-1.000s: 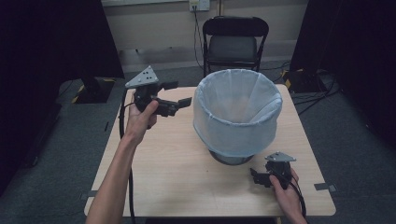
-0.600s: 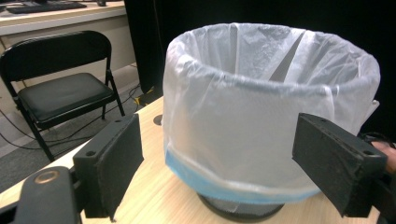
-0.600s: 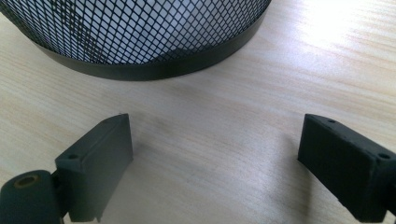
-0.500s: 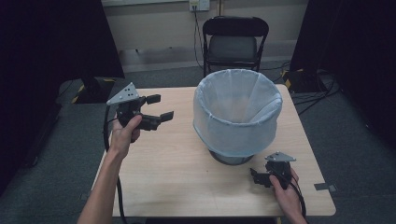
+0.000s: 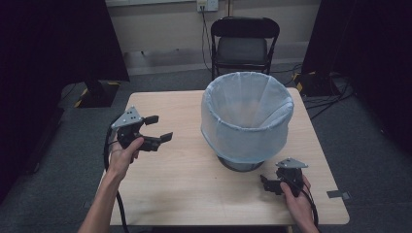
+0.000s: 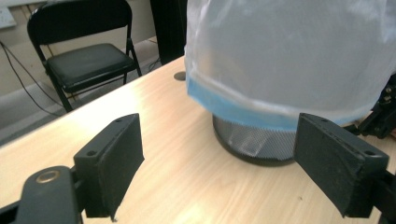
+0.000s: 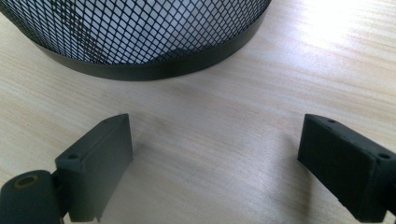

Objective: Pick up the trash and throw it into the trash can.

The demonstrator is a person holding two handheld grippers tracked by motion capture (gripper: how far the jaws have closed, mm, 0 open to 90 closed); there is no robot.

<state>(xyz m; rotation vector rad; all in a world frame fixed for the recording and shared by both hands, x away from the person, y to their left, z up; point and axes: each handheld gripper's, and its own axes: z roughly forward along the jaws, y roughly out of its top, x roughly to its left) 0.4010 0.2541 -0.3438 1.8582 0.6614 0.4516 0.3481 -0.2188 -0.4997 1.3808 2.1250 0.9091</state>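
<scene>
The bin (image 5: pixel 245 121) stands upright in the middle of the tabletop (image 5: pixel 184 194), its mesh body wrapped in a pale liner (image 5: pixel 228 131) whose blue hem hangs down low on the outside, leaving the dark base ring bare. The right claw (image 5: pixel 266 183) is much the nearer of the two: it rests low on the wood, just beside the base, and in the right gripper view the mesh wall (image 7: pixel 140 32) and its black bottom band lie straight ahead of the jaws and slightly to their left, close but not touching. Those jaws are spread wide with nothing between them but bare wood.

The left claw (image 5: pixel 159 128) is held up off the tabletop, well apart from the bin, which lies ahead of it and off to its right. Its jaws gape too and grip nothing. From the left gripper view the blue hem (image 6: pixel 243 109) and the mesh base (image 6: pixel 254 144) sit ahead between the two jaws, with a clear stretch of tabletop in front.

As I see it, whatever comes next turns on that difference: the right claw needs only a short push forward to meet the base, while the left has to travel across and come in at hem height to reach the liner. The bin's axis is vertical, so either claw would meet a curved wall side-on.
</scene>
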